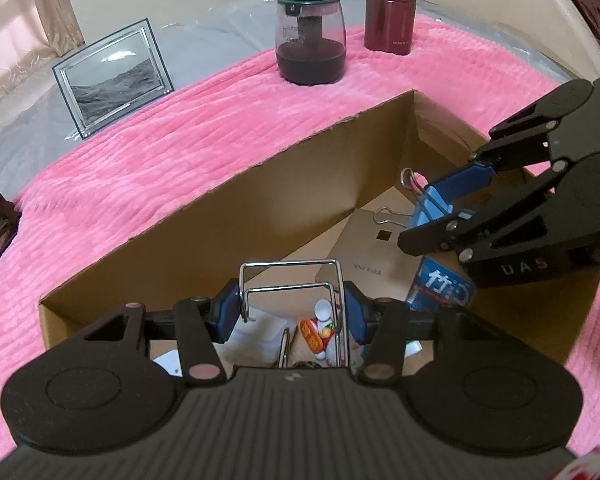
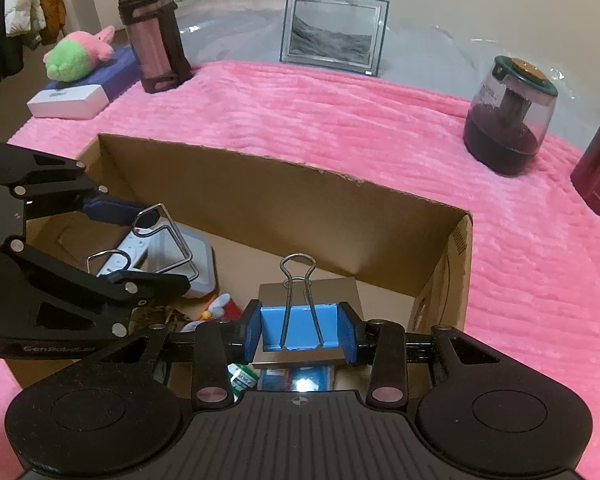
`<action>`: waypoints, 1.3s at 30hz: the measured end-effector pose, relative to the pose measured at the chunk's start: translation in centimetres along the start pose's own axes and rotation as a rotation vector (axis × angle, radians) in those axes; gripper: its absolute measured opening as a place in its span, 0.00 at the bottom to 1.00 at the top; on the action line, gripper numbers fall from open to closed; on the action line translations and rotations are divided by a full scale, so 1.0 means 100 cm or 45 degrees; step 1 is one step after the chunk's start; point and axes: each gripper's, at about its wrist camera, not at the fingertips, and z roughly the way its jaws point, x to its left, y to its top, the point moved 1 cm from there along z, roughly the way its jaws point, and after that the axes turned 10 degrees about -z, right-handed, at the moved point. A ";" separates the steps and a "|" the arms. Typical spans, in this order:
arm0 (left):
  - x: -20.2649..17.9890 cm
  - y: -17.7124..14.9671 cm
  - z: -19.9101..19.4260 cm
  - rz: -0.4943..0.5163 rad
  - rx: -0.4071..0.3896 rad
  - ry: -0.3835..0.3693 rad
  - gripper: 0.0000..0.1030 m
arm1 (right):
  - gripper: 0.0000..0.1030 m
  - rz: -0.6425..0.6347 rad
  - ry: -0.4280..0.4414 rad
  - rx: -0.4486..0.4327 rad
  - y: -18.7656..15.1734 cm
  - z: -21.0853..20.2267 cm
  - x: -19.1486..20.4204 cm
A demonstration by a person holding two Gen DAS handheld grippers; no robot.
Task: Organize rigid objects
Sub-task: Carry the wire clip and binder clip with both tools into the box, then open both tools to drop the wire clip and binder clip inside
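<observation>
An open cardboard box [image 1: 228, 184] [image 2: 340, 200] sits on a pink blanket. My left gripper [image 1: 290, 312] is shut on a bent wire holder [image 1: 288, 276] and holds it over the box's left part; the holder also shows in the right wrist view [image 2: 168, 236]. My right gripper [image 2: 300, 330] is shut on a blue binder clip [image 2: 300, 326] and holds it over the box's right part; the clip also shows in the left wrist view [image 1: 432, 200]. In the box lie a small figurine [image 1: 322, 328], a blue packet [image 1: 440, 288], a white remote and a grey card.
On the blanket behind the box stand a dark jar with a green lid [image 1: 310, 40] [image 2: 508, 120], a maroon flask [image 1: 390, 12], a framed picture [image 1: 112, 76] [image 2: 332, 34] and a tall dark bottle [image 2: 156, 28]. A plush toy [image 2: 76, 54] and a white box lie far left.
</observation>
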 end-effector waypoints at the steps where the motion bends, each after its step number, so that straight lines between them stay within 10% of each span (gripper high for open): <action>1: 0.000 0.001 0.003 -0.002 0.003 -0.001 0.47 | 0.35 -0.001 -0.004 0.004 0.000 0.002 -0.001; 39: 0.009 0.005 0.029 0.081 -0.012 0.004 0.47 | 0.35 -0.155 -0.052 0.041 0.004 0.031 0.000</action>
